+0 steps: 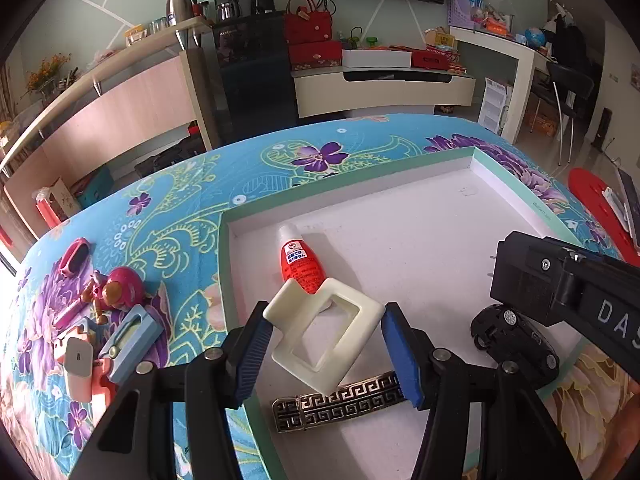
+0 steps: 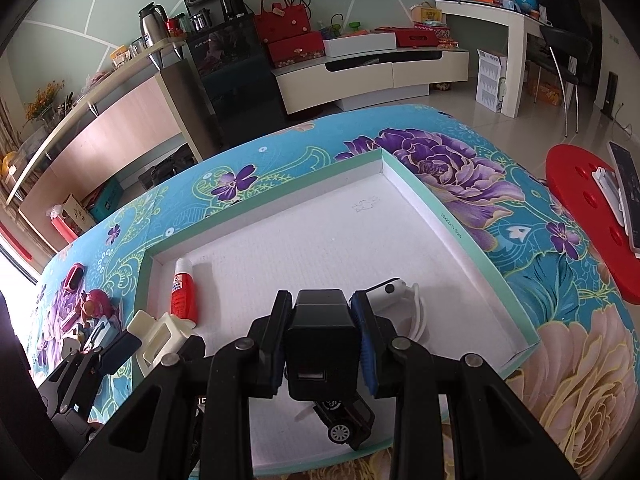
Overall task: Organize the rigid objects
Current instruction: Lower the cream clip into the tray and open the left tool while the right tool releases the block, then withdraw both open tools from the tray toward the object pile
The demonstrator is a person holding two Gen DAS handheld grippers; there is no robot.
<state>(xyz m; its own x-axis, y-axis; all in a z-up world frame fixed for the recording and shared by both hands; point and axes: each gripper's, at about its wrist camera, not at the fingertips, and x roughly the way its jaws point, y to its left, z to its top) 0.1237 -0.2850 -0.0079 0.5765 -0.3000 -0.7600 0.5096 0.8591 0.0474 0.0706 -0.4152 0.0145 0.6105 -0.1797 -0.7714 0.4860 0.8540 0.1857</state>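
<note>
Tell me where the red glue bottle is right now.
The red glue bottle lies inside the white tray near its far left corner, just beyond the cream square frame between the left hand-held gripper's fingers.

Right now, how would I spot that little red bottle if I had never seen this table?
Find the big white tray with the mint-green rim on the flowered cloth. Go to its far left corner: the bottle lies there on its side, white cap toward the corner. It is the only bright red thing in the tray, its base under a cream square frame.
</note>
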